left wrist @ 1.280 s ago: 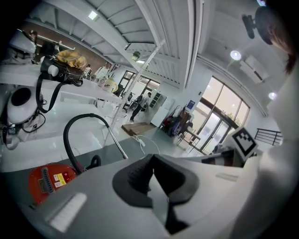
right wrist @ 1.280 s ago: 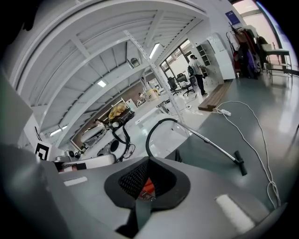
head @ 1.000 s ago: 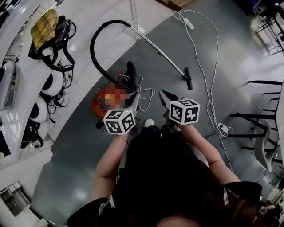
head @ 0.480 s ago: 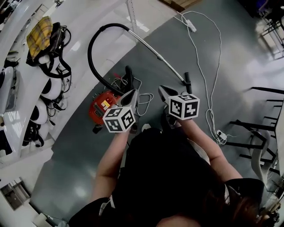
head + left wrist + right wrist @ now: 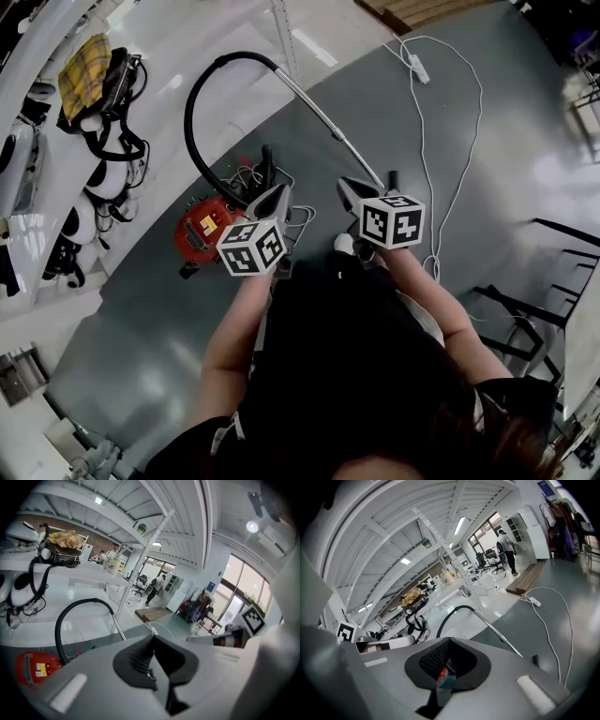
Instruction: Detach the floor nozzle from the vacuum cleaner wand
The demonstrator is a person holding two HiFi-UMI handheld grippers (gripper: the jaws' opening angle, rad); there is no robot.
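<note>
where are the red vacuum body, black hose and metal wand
red vacuum body (image 5: 200,228), head view, top of its red casing
black hose (image 5: 190,117), head view, left side of its loop
metal wand (image 5: 319,112), head view, middle of the tube

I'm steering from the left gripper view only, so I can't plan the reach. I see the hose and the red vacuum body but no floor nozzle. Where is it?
Observer: In the head view the floor nozzle lies on the grey floor at the far end of the wand, just beyond the tip of the right tool.
Operator: Is it off the wand yet?
Observer: No, it looks joined to the wand's end.
Operator: Is the right tool ready to grab?
Observer: Not yet. The right gripper view shows its jaws together, with no part of the vacuum between them.
</note>
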